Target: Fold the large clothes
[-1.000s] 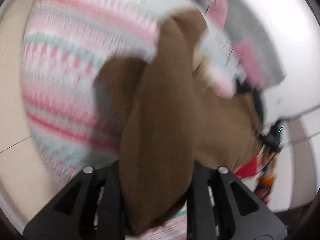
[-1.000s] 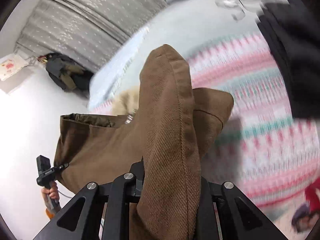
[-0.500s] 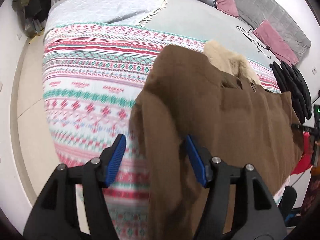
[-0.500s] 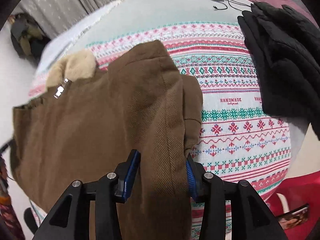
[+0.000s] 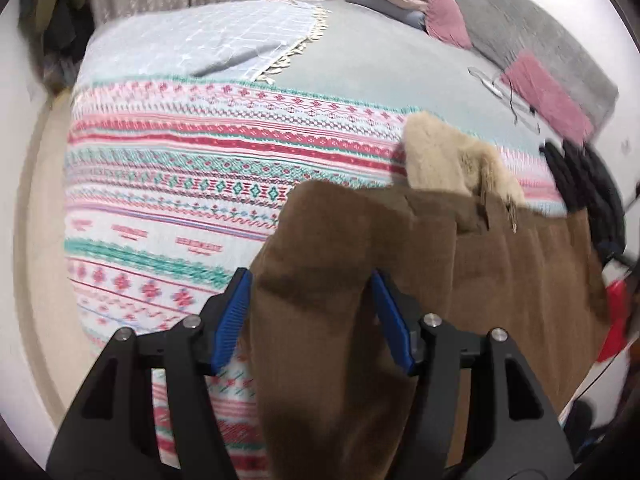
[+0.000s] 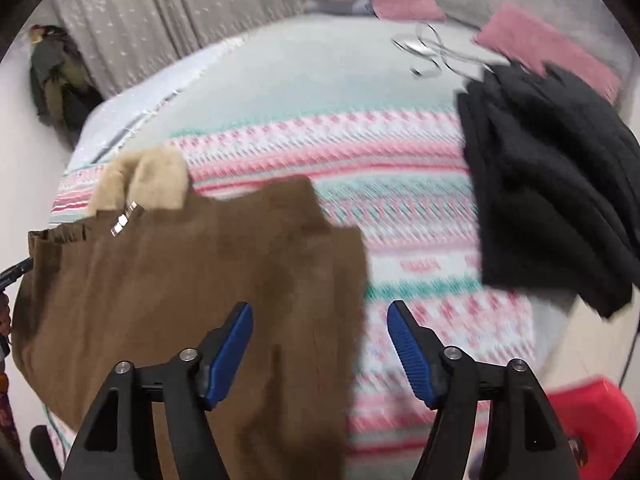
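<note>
A: Where is the coat (image 5: 500, 280)?
B: Spread on the patterned blanket (image 5: 180, 184) of the bed.
A: And the tongs?
B: Left tongs (image 5: 310, 312) parted around a coat fold; right tongs (image 6: 320, 338) apart, gripping nothing.

The only lettering sits on the patterned blanket (image 5: 168, 184): short red words repeated along one white band, seen at lower left in the left wrist view and again as a red smear in the right wrist view (image 6: 420, 266); both views are too blurred and small for a single letter to be made out; no other label, brand, number or sign can be read.
</note>
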{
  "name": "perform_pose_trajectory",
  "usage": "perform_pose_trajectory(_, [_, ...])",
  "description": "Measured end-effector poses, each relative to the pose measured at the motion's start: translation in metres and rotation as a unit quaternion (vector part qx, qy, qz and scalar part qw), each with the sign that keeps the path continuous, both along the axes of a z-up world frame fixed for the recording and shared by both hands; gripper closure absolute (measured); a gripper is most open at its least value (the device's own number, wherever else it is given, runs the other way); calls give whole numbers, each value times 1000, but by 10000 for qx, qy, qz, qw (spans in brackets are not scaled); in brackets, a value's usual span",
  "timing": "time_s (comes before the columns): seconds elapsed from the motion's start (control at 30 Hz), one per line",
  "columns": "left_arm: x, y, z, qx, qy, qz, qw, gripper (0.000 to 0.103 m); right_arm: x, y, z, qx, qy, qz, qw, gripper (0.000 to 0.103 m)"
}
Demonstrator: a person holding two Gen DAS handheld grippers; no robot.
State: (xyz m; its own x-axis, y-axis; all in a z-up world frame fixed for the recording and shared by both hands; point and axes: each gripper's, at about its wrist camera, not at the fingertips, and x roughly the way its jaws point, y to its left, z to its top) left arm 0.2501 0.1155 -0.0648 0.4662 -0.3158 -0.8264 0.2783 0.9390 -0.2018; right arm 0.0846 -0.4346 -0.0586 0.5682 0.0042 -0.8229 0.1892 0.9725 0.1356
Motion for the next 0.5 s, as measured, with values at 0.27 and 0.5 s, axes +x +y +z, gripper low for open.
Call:
perform_pose_trajectory(0.27, [-16,23,34,-1347,-663,868,9849,96,24,27,-22,173,-916,-755,9928,93])
perform_pose_trajectory(0.5, [10,32,85,-1571,-1626,1368,9645,96,24,9,54,-97,-2438,-965,9650,94])
